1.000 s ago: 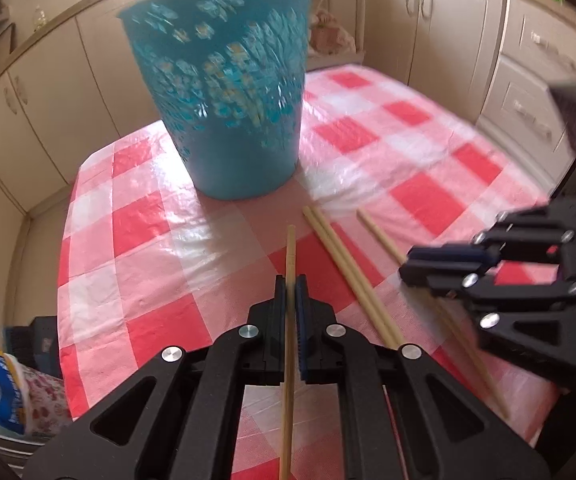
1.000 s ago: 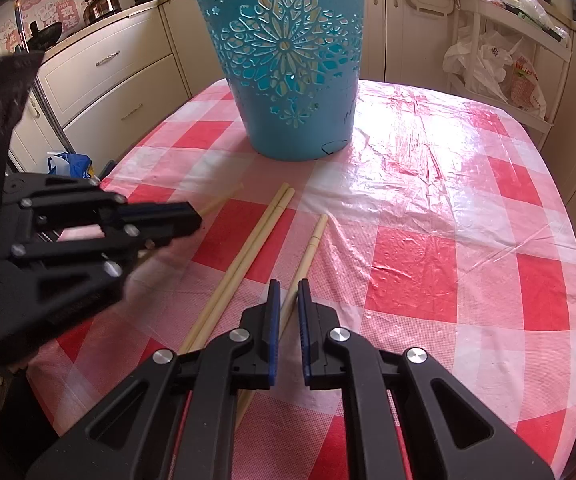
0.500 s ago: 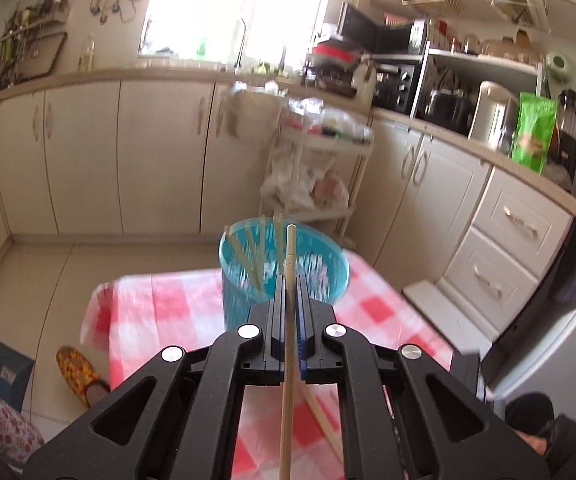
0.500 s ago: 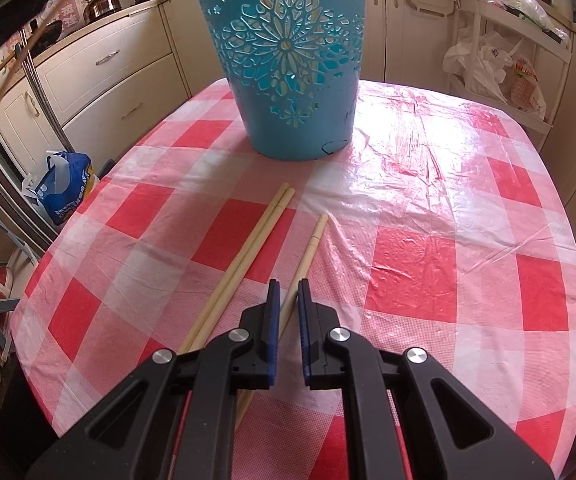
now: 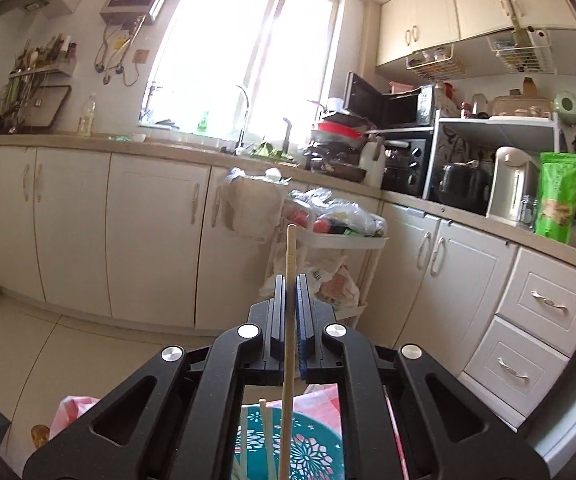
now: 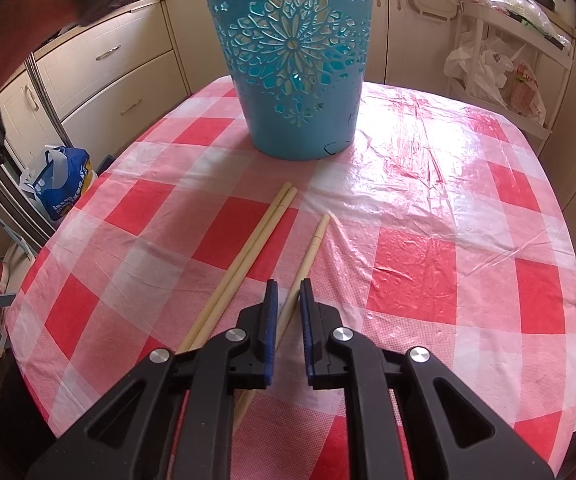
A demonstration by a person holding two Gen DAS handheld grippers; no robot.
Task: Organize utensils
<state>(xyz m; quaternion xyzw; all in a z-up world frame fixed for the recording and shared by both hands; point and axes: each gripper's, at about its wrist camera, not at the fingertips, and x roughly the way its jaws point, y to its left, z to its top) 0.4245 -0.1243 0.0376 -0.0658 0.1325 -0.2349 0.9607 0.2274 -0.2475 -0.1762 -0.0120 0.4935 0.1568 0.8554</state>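
My left gripper is raised and level with the kitchen cabinets, its fingers closed tight on a single wooden chopstick. The stick stands upright in the clamp: its top end pokes out above the finger tips at 12 o'clock, and its lower end runs down at 6 o'clock over the open mouth of the teal cut-out basket. Inside that basket I see two more chopsticks leaning just left of the one I hold.

My right gripper sits low over the worktop, which wears a red-and-white checked plastic cloth. Its fingers stand a little apart with nothing clamped; a lone chopstick lies on the cloth in the gap between them, running up toward 12 o'clock, and I cannot tell whether the pads touch it. Just to its left, at about 11 o'clock, a pair of chopsticks lies side by side, touching each other, pointing the same way. The basket stands upright at 12 o'clock, beyond the chopstick ends and apart from them. A blue plastic bag sits on the floor at 9 o'clock, beside the cream drawers.
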